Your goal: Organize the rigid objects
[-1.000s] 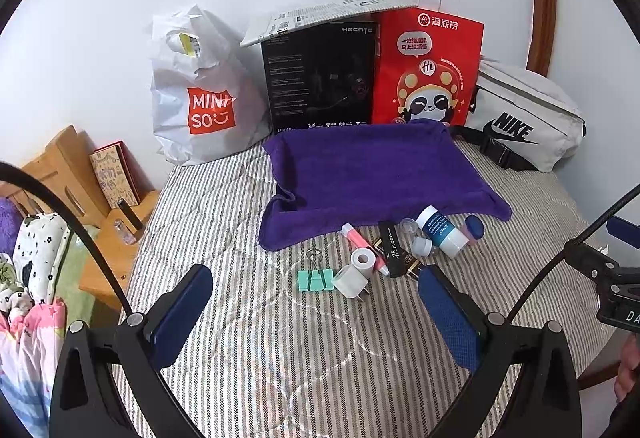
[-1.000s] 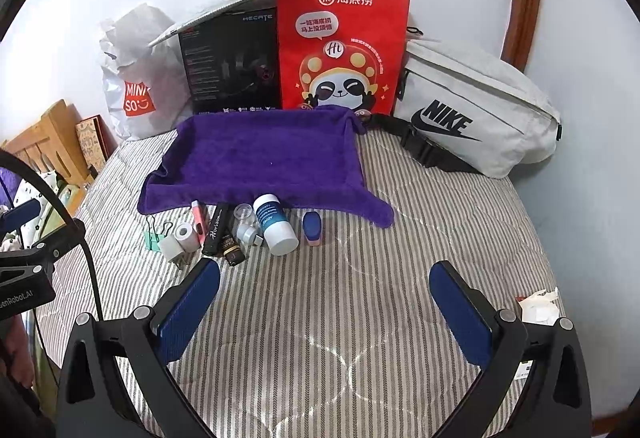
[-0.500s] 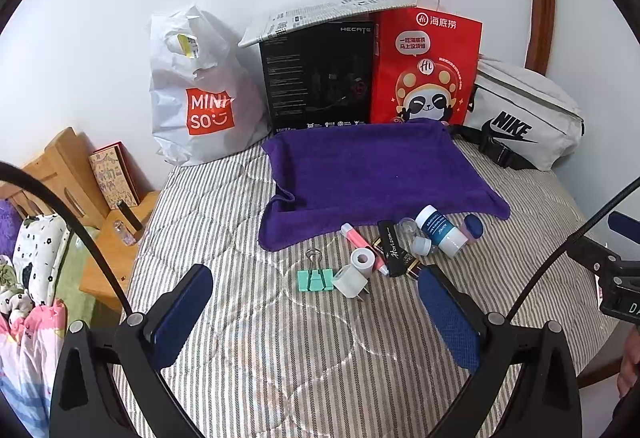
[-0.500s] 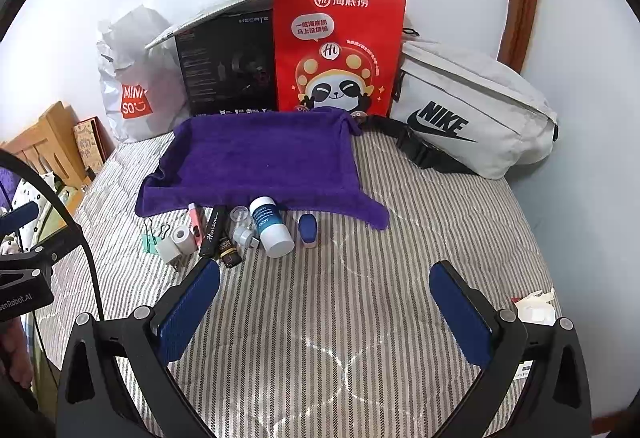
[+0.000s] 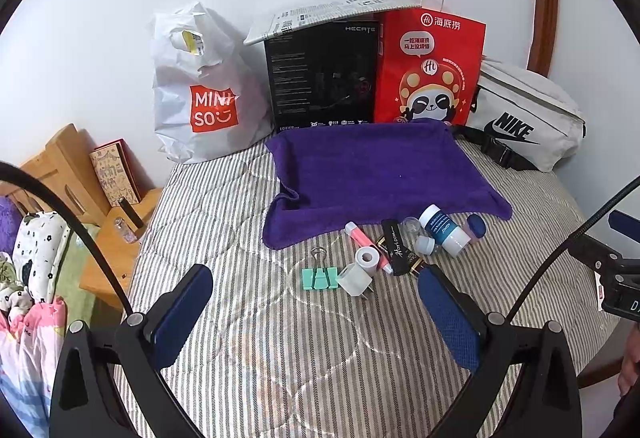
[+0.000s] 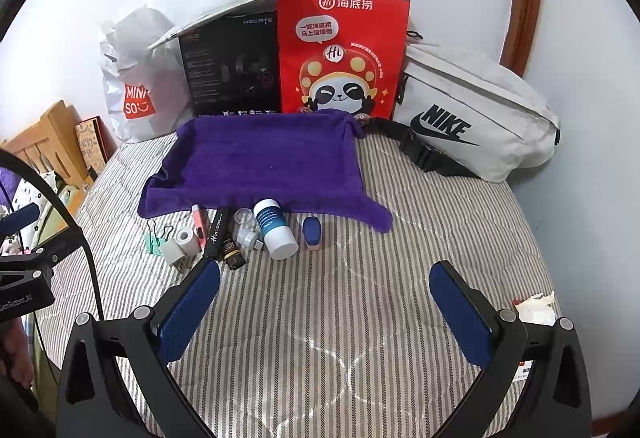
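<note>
A purple towel lies on the striped bed. Along its near edge sit several small items: a green binder clip, a white charger plug, a white tape roll, a pink marker, a black tube, a white and blue bottle and a small blue case. My left gripper is open and empty just short of the clip. My right gripper is open and empty, nearer than the bottle.
Against the wall stand a white Miniso bag, a black box, a red panda bag and a white Nike bag. A wooden bedside stand is at the left. Crumpled paper lies at the right.
Both grippers have drifted slightly; the views shift a little. Nothing on the bed has moved and both grippers stay open.
</note>
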Motion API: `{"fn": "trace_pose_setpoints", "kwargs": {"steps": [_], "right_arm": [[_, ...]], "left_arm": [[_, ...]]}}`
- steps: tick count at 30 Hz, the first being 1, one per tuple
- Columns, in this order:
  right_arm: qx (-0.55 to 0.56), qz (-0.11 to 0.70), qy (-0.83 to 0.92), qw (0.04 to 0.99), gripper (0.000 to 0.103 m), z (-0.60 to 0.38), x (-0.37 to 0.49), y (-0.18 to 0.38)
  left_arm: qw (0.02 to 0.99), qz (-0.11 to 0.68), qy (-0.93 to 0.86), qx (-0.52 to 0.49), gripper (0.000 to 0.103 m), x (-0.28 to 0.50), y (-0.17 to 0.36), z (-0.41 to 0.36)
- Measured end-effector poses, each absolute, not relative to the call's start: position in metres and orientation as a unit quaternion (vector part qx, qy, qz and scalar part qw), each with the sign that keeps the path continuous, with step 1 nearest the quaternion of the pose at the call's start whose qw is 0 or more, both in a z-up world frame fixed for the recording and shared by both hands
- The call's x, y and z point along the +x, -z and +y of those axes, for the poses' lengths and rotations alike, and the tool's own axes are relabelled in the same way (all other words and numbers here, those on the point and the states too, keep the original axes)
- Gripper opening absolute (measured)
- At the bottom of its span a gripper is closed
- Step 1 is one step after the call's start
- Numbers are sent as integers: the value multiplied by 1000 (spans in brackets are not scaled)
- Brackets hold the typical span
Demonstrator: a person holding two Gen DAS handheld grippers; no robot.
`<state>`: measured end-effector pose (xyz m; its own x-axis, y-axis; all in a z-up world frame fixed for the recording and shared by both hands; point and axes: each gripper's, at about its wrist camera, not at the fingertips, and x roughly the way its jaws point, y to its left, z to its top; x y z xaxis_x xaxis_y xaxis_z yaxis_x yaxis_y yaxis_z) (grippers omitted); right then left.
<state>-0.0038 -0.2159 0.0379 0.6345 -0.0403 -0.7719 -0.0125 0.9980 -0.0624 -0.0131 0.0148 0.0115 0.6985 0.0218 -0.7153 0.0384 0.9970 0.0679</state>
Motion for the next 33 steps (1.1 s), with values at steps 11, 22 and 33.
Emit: {"fn": "trace_pose_setpoints", "kwargs": {"steps": [11,22,33], "right_arm": [[-32,431,6,902,103,-214,-2,-36],[-33,434,4,901,103,-210,0,-33],[-29,431,-7,902,103,-209,4,-29]], "left_arm": [[919,391,3,37,103,-11,-10,18],[918,395,6,33,103,-9,-8,21],[912,410,-6,21,103,6,13,37]]}}
